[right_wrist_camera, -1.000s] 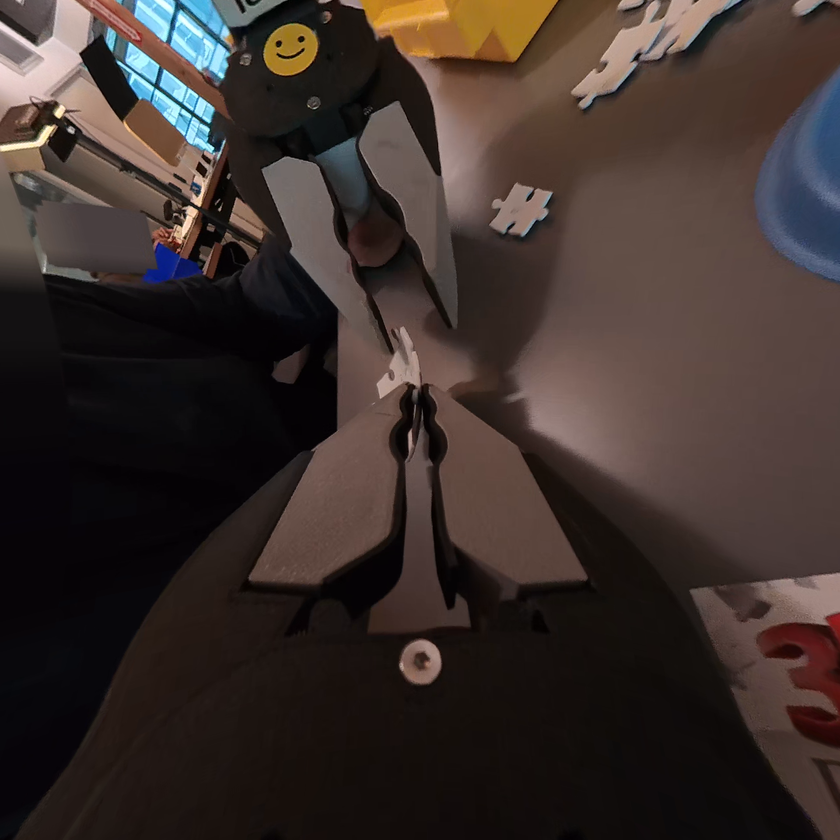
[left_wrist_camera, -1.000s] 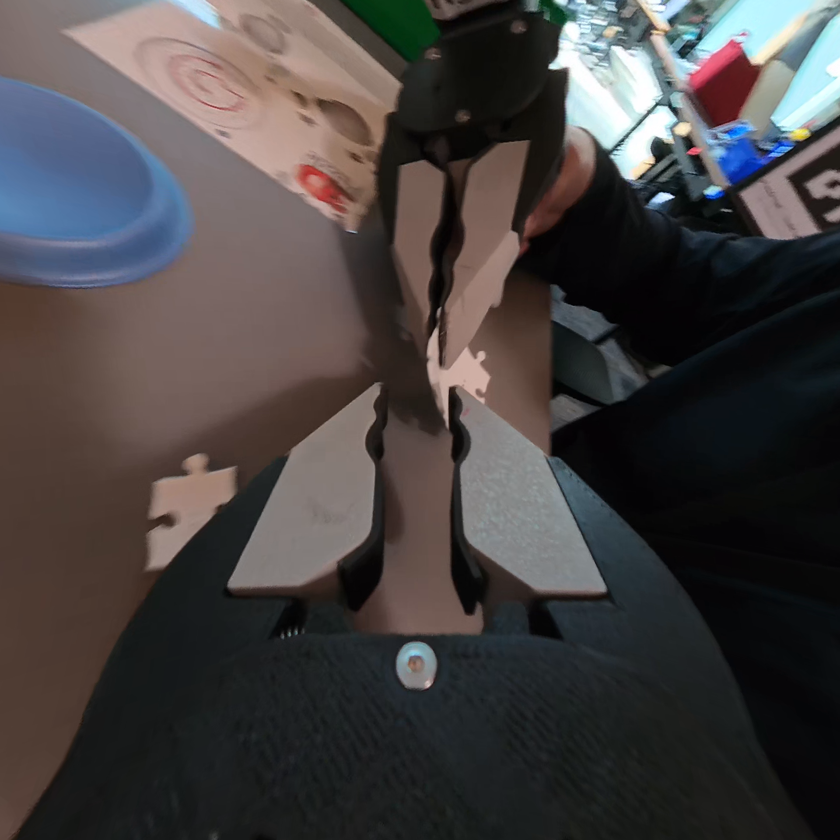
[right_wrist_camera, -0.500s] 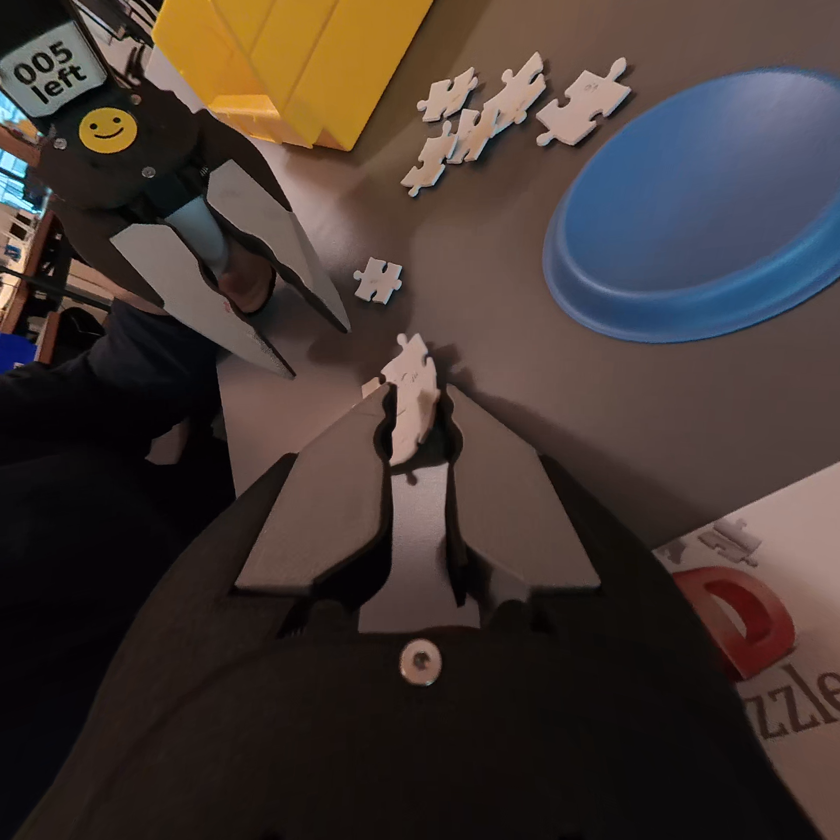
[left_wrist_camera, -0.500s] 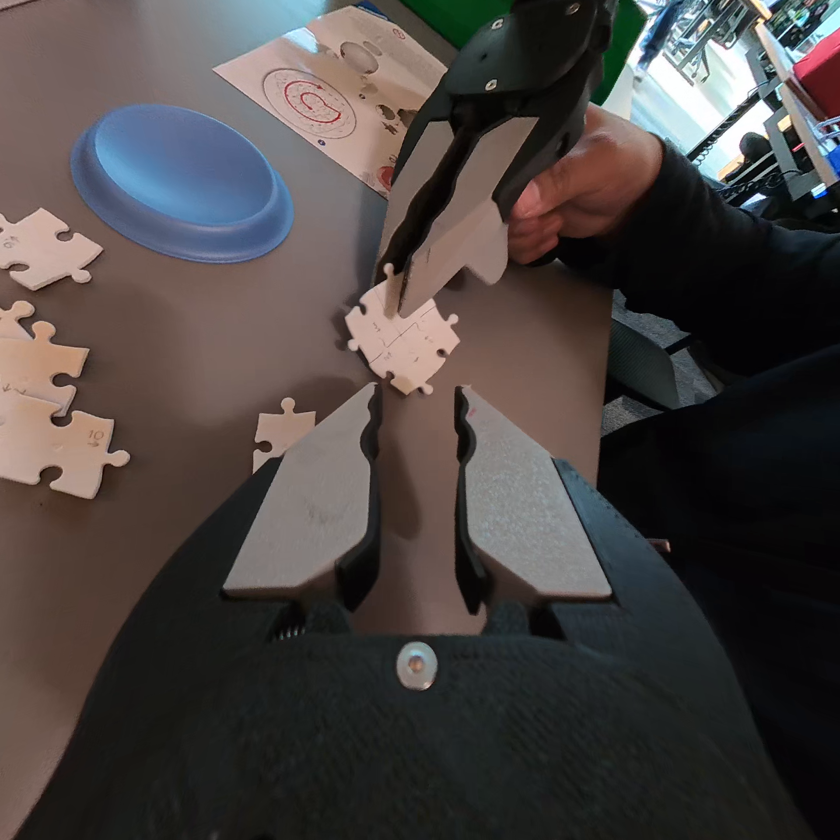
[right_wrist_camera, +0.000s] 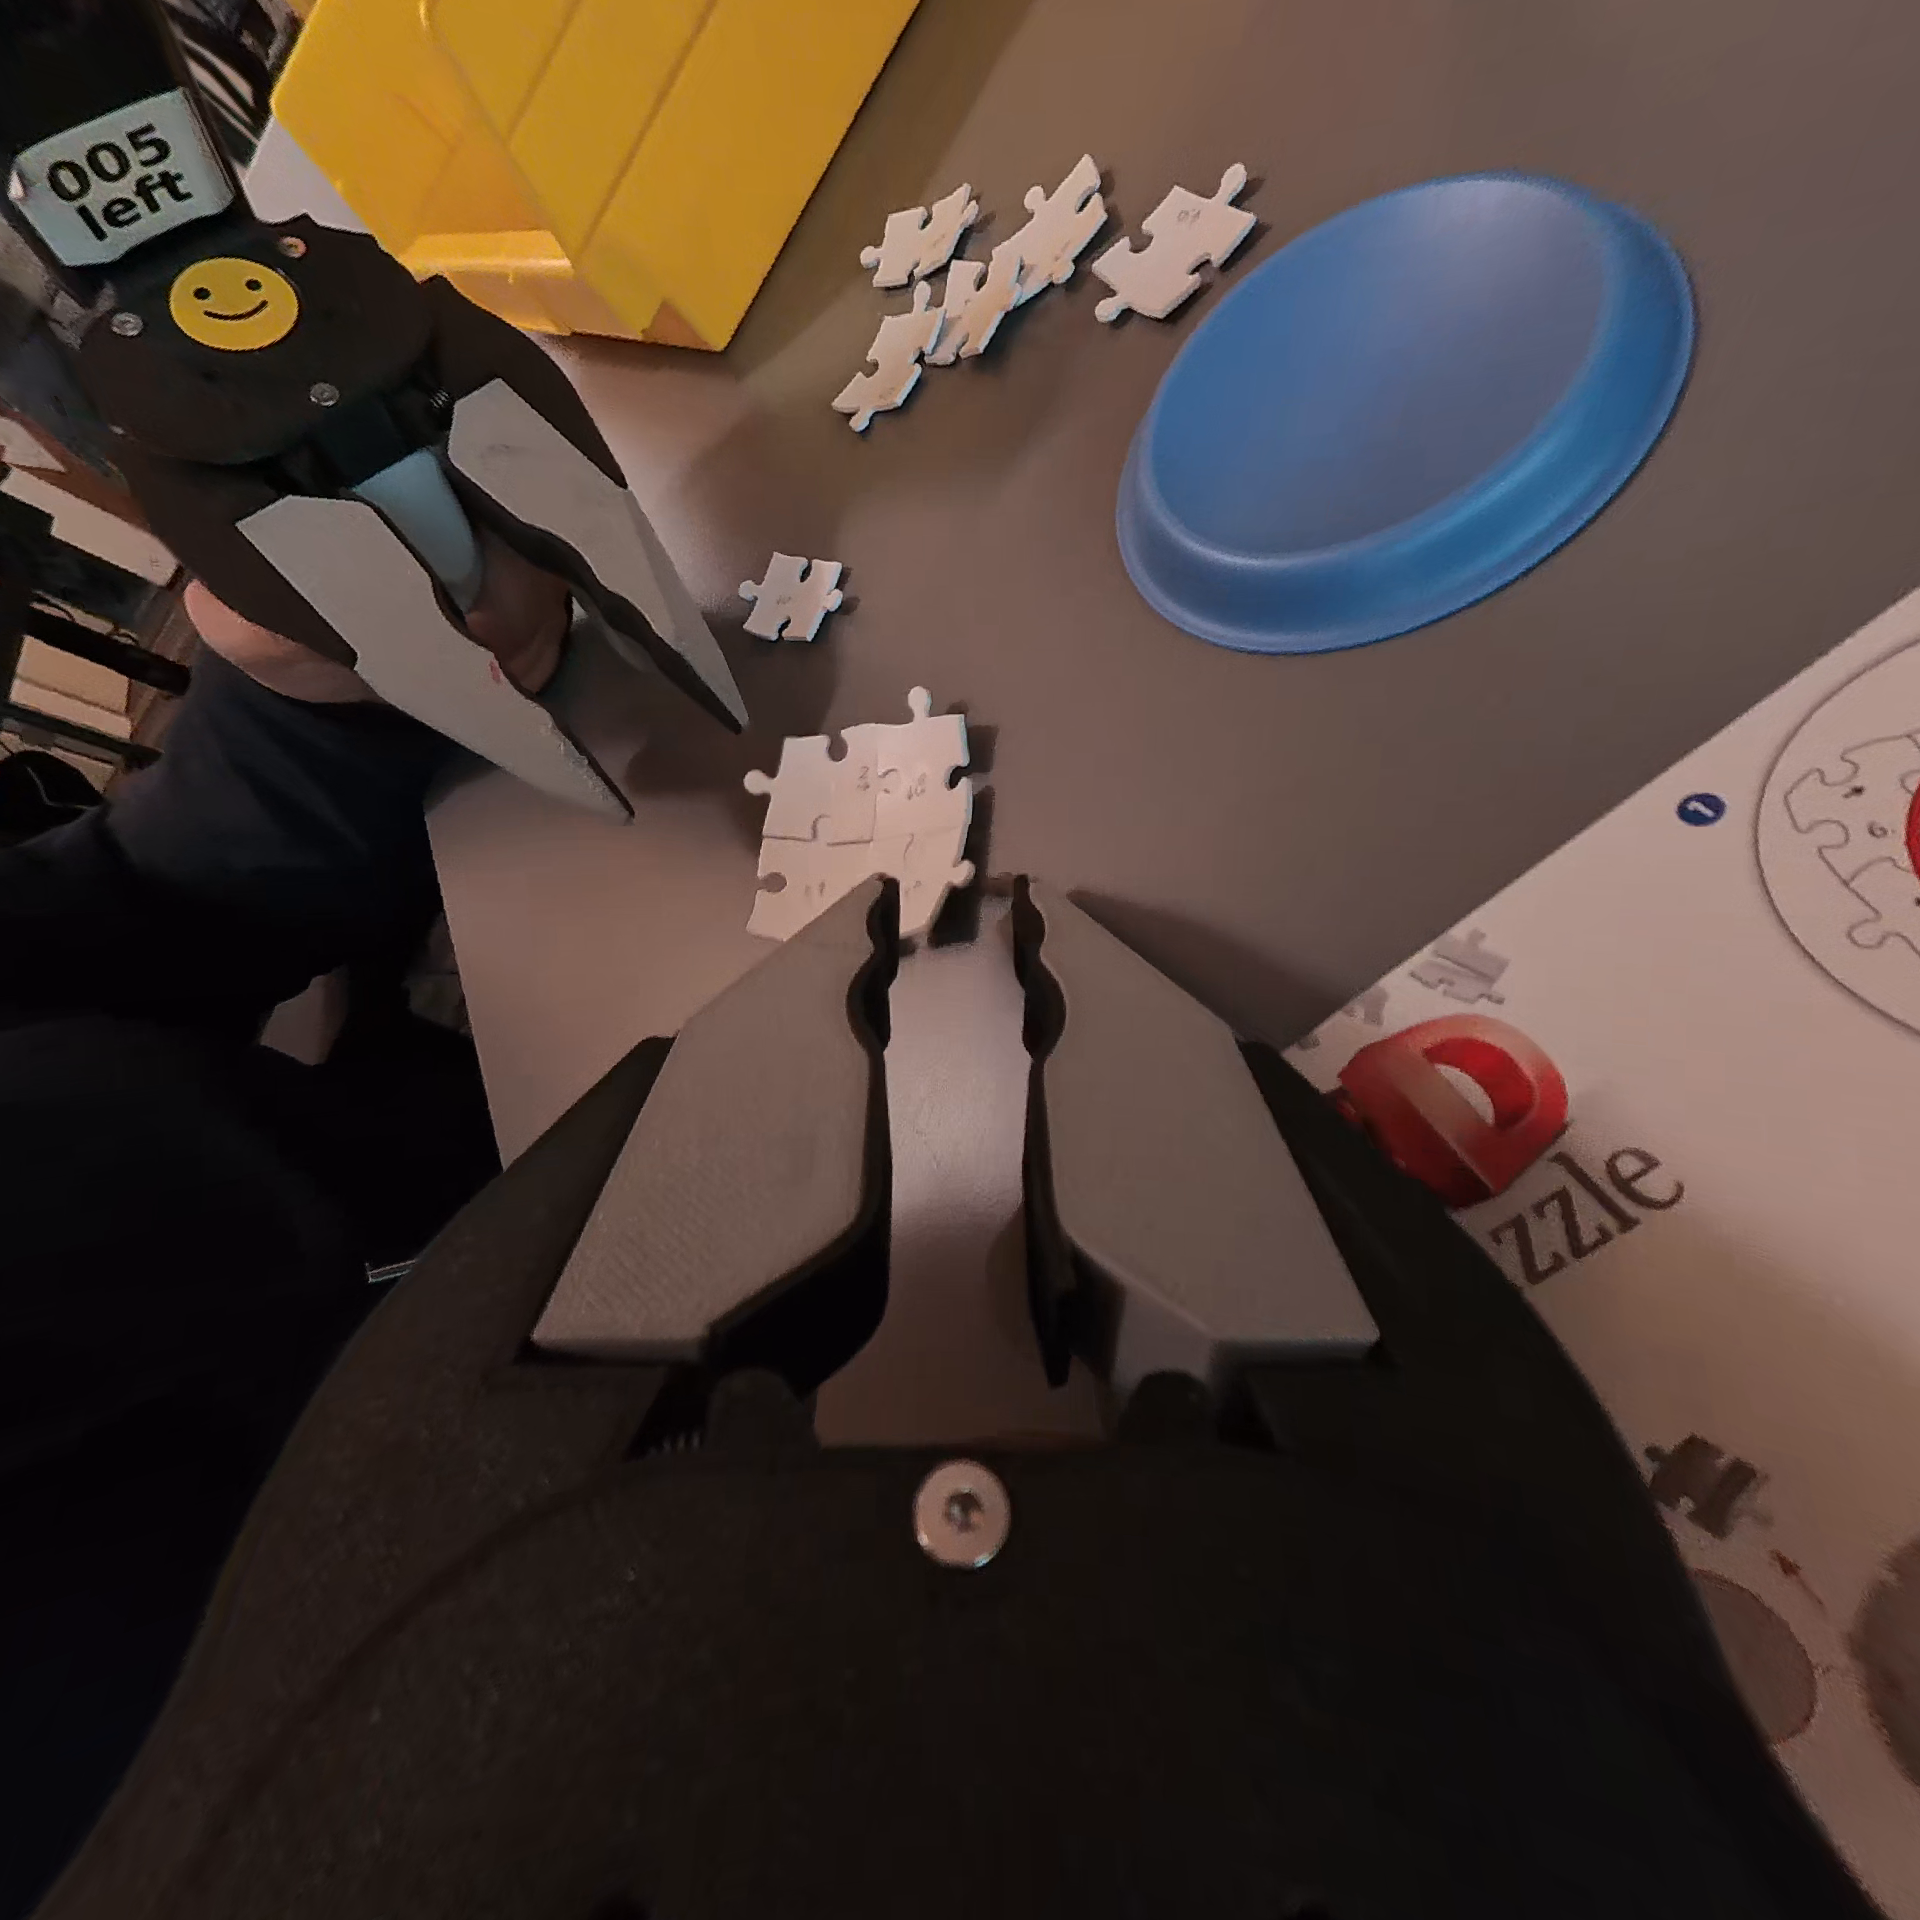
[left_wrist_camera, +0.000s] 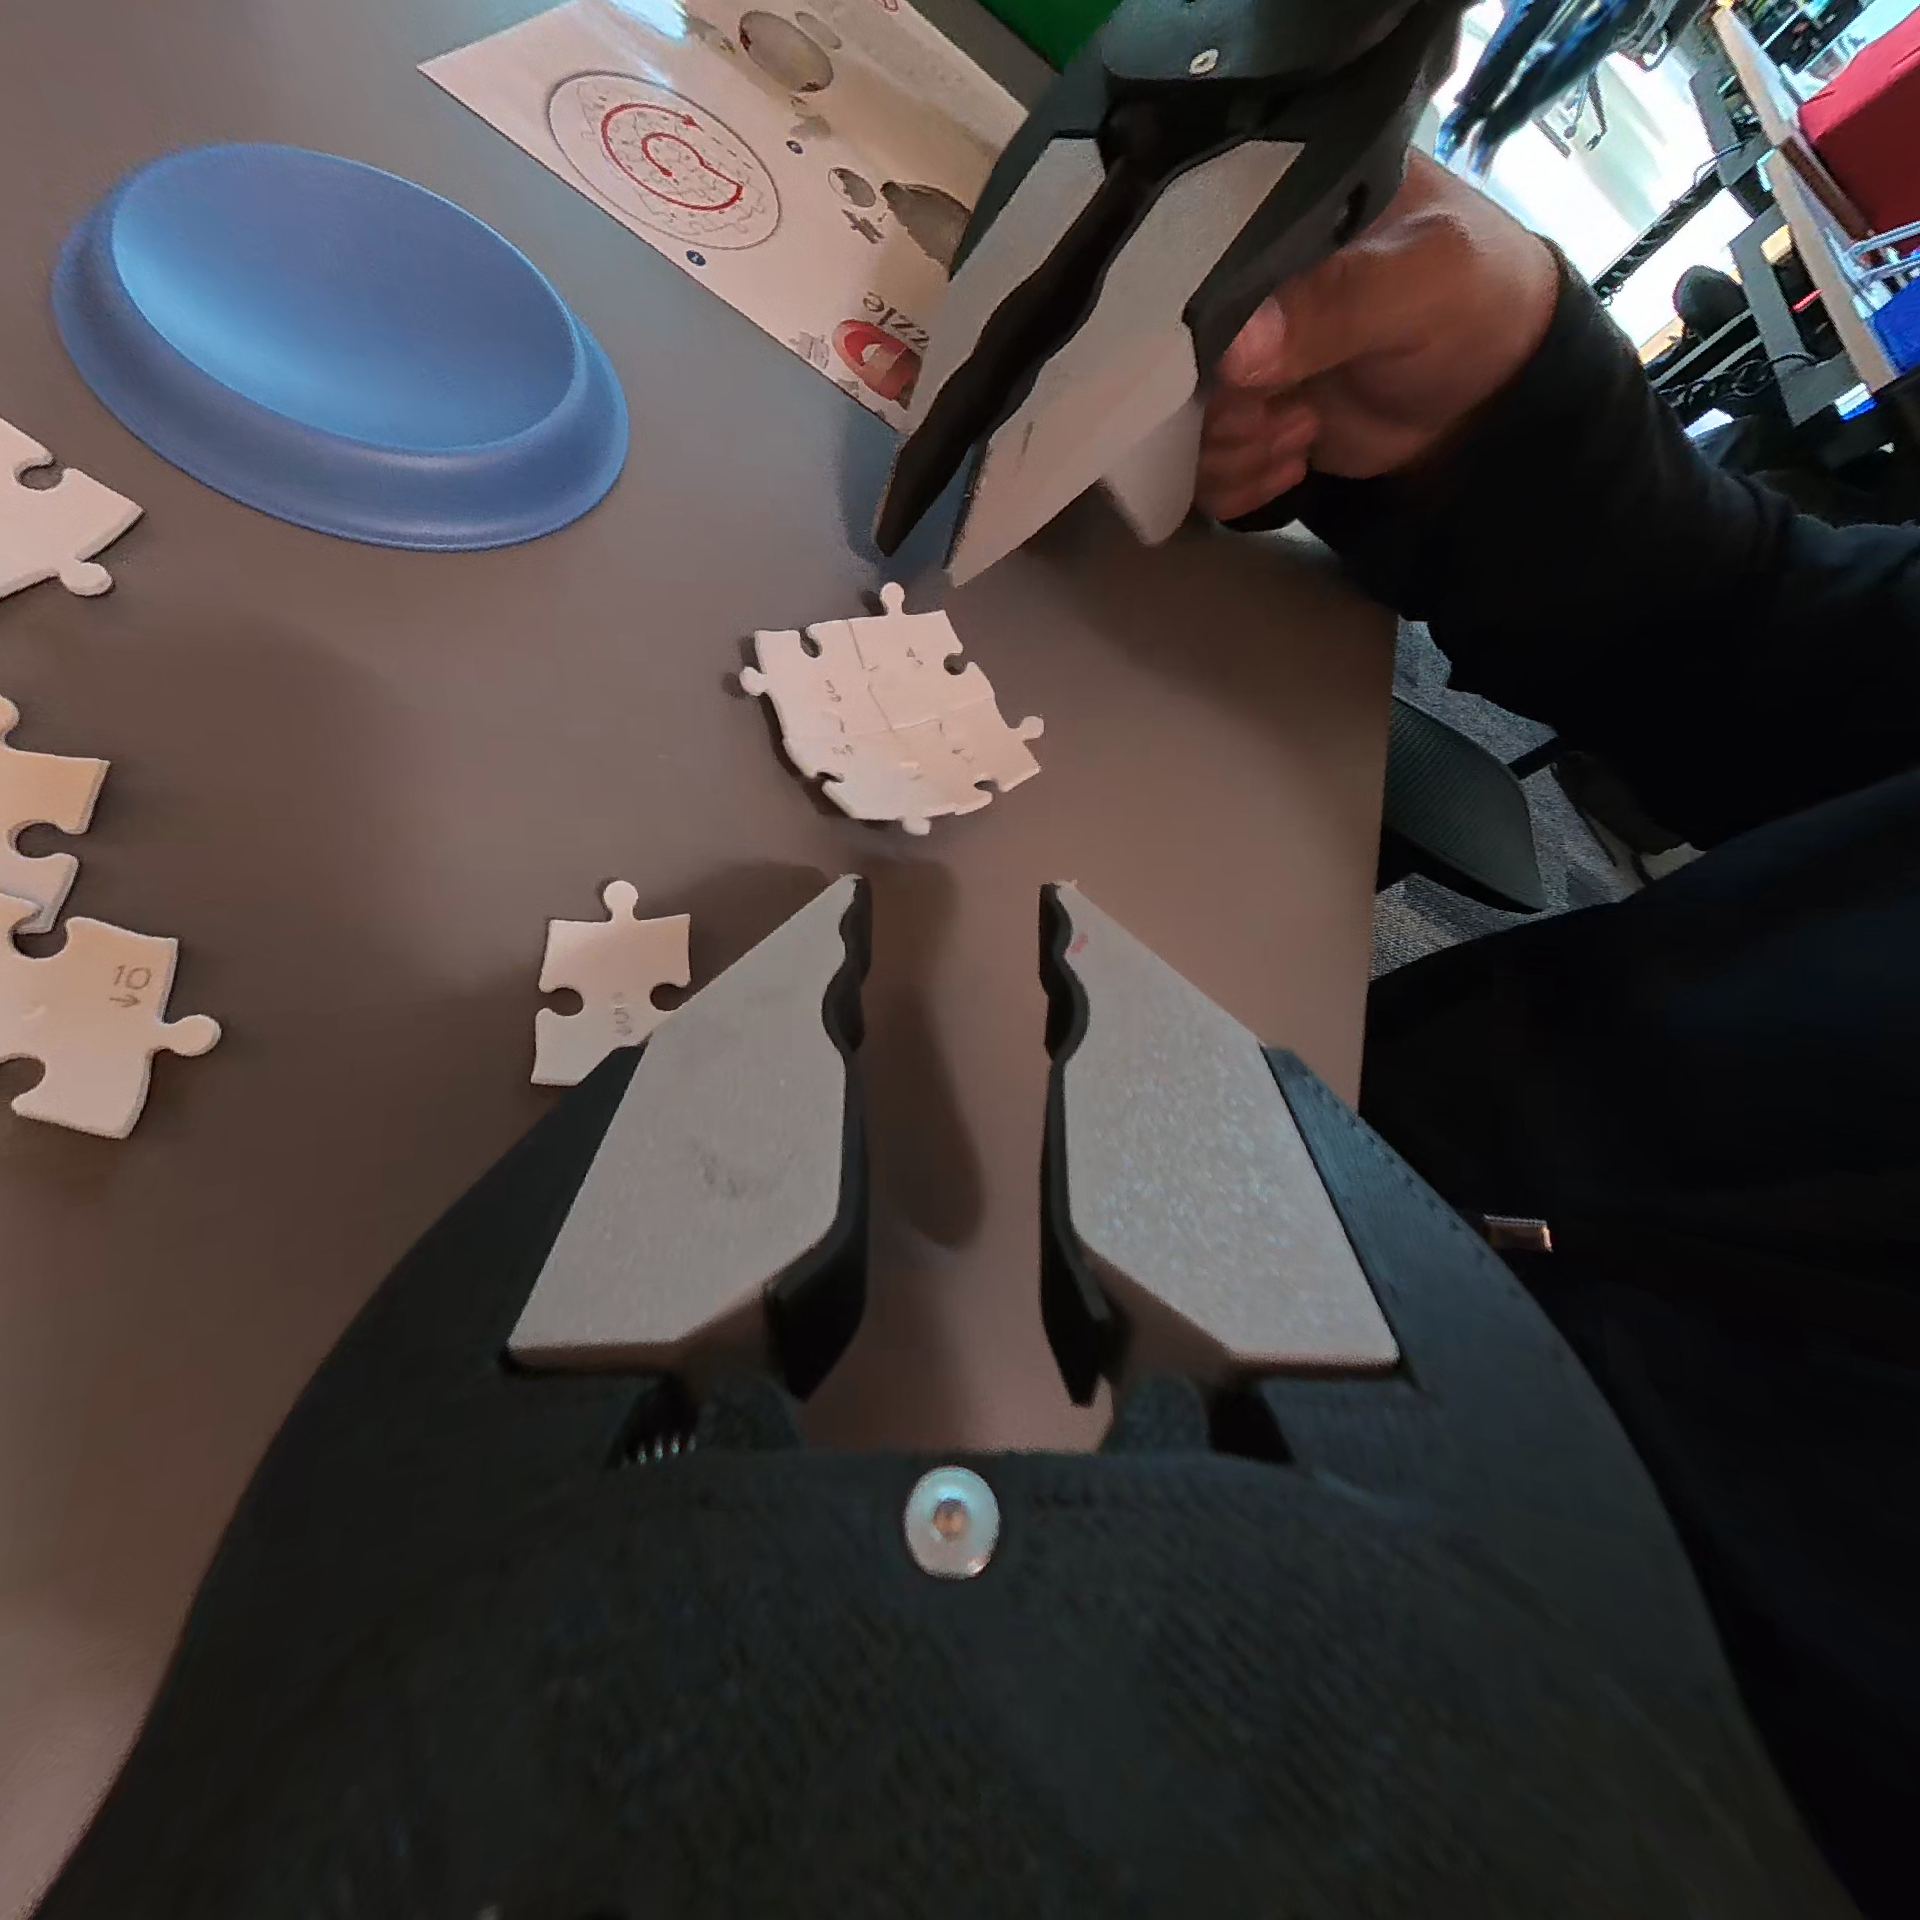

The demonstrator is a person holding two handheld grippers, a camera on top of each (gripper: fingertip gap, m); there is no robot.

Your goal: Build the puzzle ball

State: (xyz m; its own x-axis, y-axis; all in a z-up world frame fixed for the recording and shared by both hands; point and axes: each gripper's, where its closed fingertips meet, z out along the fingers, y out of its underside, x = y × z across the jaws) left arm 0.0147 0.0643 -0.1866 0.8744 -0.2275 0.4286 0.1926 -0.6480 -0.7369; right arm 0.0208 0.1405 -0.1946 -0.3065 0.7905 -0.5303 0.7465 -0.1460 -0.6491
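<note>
Both grippers are empty right now: the left gripper [left_wrist_camera: 951,899] holds its jaws parted with nothing but bare surface [left_wrist_camera: 416,727] between them, and the right gripper [right_wrist_camera: 951,894] has its jaws parted too, gripping nothing. The joined patch [left_wrist_camera: 894,717] of white puzzle pieces lies flat between the two grippers, free of both, though the right tips sit right at its edge and may just brush it. A single loose piece [left_wrist_camera: 608,987] lies just beside the patch, next to the left jaws; the blue dish [left_wrist_camera: 332,343] sits beyond the patch. I'd call this a pause between joins. Next up, probably: pick that loose piece and lock its tab into the patch.
</note>
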